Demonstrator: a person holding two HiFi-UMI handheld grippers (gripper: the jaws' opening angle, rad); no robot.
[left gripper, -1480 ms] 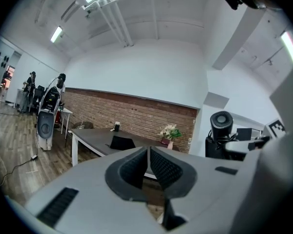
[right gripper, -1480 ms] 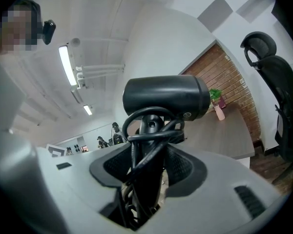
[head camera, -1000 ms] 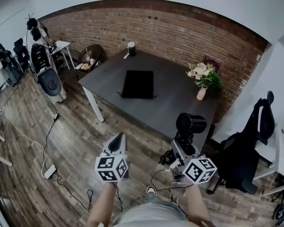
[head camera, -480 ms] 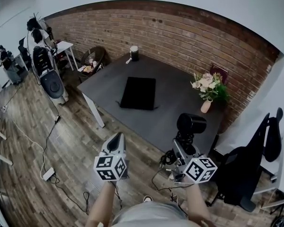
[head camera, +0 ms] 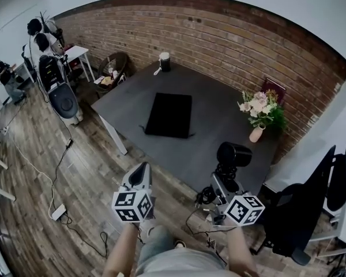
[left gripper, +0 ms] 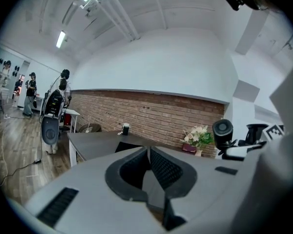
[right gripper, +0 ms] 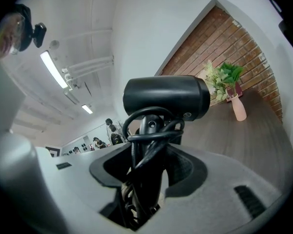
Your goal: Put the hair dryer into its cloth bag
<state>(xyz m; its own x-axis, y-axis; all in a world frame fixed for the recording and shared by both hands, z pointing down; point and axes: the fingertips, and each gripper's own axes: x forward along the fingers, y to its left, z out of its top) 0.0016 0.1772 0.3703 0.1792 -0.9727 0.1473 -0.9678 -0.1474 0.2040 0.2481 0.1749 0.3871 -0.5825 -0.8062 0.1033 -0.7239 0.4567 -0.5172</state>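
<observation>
Hair dryer [head camera: 233, 154] and cloth bag [head camera: 169, 115] are not yet together, so I judge the task to be at its start: the dryer is in hand, and the bagging itself is all left to do. On my left, the left tongs [head camera: 140, 172] are closed with nothing between them, held out over the wooden floor [head camera: 75, 178], short of the tabletop [head camera: 213, 137]. Ahead and a little to the right of them, the black bag lies flat near the middle of the dark tabletop, well apart from both tongs. Thin strings seem to stick out at its near corners, but I cannot tell which edge is its mouth. On my right, the right tongs [head camera: 221, 180] grip the dryer by its handle, with the cord [right gripper: 151, 130] wound round the handle between the jaws. The black barrel stands above them, by the tabletop's near edge. Farther right a vase of flowers [head camera: 257, 128] stands close to the brick wall [head camera: 219, 45]. What remains, I reckon: reach the bag, open its mouth with the free tongs, and slide the dryer in
</observation>
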